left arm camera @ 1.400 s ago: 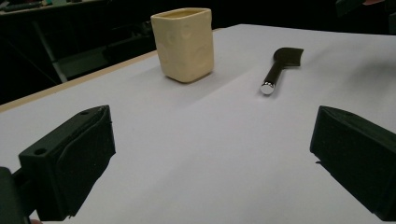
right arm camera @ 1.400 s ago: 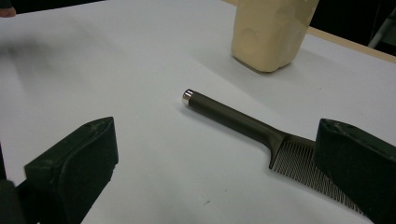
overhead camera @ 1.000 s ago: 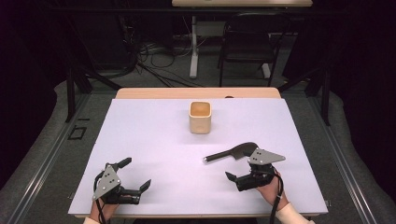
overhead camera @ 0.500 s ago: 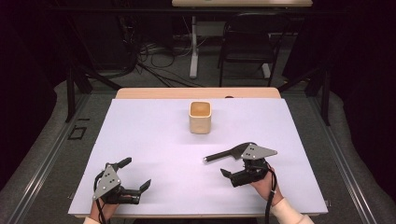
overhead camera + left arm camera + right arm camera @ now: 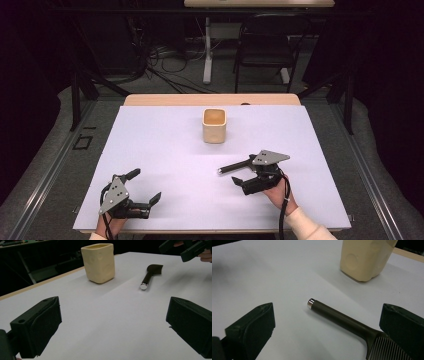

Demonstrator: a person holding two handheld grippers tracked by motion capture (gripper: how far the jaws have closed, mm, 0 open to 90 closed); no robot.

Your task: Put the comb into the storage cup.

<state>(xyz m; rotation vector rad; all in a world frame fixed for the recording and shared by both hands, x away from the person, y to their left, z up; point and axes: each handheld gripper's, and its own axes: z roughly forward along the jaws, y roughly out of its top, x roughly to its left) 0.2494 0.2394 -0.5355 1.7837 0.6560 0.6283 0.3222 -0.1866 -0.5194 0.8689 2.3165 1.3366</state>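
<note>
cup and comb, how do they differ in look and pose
The cup is cream-coloured, squarish and stands upright with its mouth open to the top; the comb is dark, long and slim and lies flat. The cup stands toward the far side of the table; the comb lies nearer, between the open jaws of the right hand-held gripper. Both rest on the white tabletop.

My right gripper (image 5: 243, 176) has slid forward and a little left across the table, closing in on the comb (image 5: 235, 166). Its spread jaws now flank the comb's handle, where a second ago they sat just short of it.
</note>
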